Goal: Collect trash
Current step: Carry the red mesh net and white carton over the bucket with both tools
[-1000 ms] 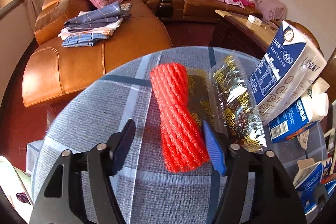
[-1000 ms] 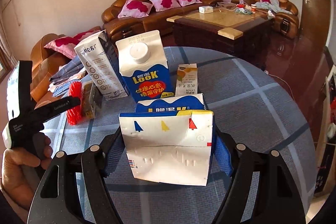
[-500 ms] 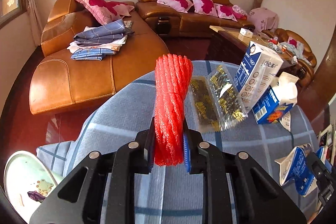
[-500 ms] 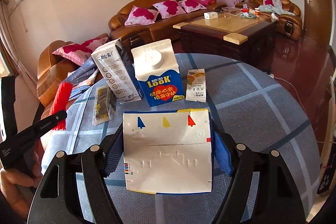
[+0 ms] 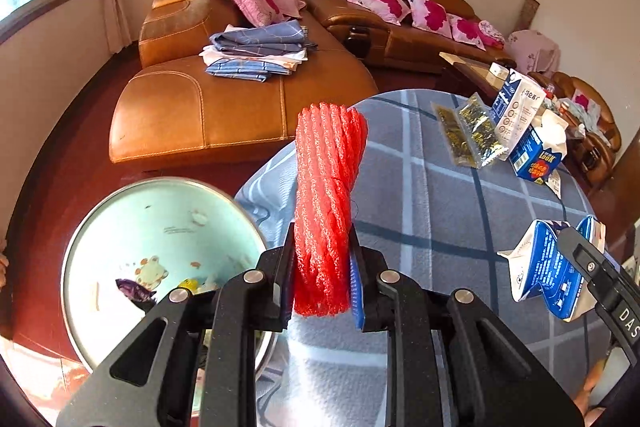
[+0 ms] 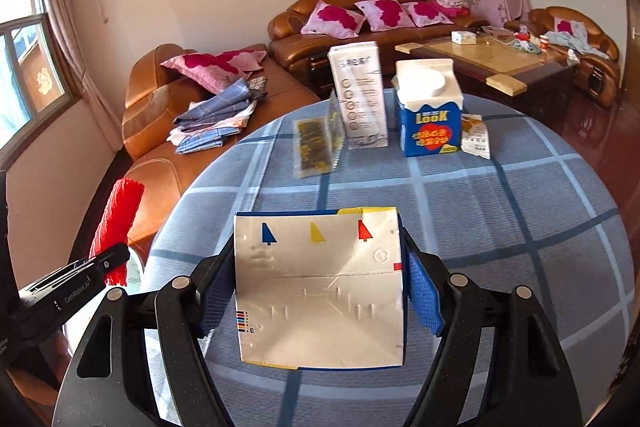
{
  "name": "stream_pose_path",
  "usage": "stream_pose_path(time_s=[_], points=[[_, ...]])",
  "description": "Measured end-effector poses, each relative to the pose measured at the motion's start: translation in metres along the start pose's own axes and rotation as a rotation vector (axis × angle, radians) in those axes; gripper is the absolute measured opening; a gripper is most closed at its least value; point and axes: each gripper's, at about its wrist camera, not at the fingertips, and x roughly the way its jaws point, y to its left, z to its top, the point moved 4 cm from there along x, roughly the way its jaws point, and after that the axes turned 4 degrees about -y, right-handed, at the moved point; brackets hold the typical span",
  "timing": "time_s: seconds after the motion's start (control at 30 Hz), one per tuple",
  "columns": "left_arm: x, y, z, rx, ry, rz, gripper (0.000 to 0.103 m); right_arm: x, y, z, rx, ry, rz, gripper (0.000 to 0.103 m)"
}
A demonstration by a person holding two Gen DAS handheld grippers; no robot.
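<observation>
Red foam net [image 5: 326,211] being carried toward bin [image 5: 132,223]
Net is being clenched upright by left gripper [image 5: 320,279], bin lying lower-left; carton [image 6: 320,287] is being clamped by right gripper [image 6: 320,291].

Leather sofas [image 6: 384,23], pink cushions [image 6: 334,19], folded bedding [image 5: 256,53], coffee table [image 6: 492,63]

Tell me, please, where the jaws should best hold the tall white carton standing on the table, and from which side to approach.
Grip the tall white carton across its flat left and right walls at about mid-height, coming level from its printed front. It stands upright, and that front is clear. The snack packets lean close on its left and the blue Look carton stands on its right, so the gaps look tight; coming from above may be easier.
</observation>
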Motion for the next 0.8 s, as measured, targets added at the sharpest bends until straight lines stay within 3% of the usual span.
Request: stream_pose_path(time_s=[0.5,0.8], points=[[-0.046,0.1,-0.044,-0.099,-0.017,0.111,0.021,-0.012,0.11,-0.042,-0.149,0.031,0.138,0.074],[-0.043,0.139,-0.057,-0.145,0.013,0.149,0.021,-0.009,0.154,-0.057,-0.232,0.054,0.205,0.074]])
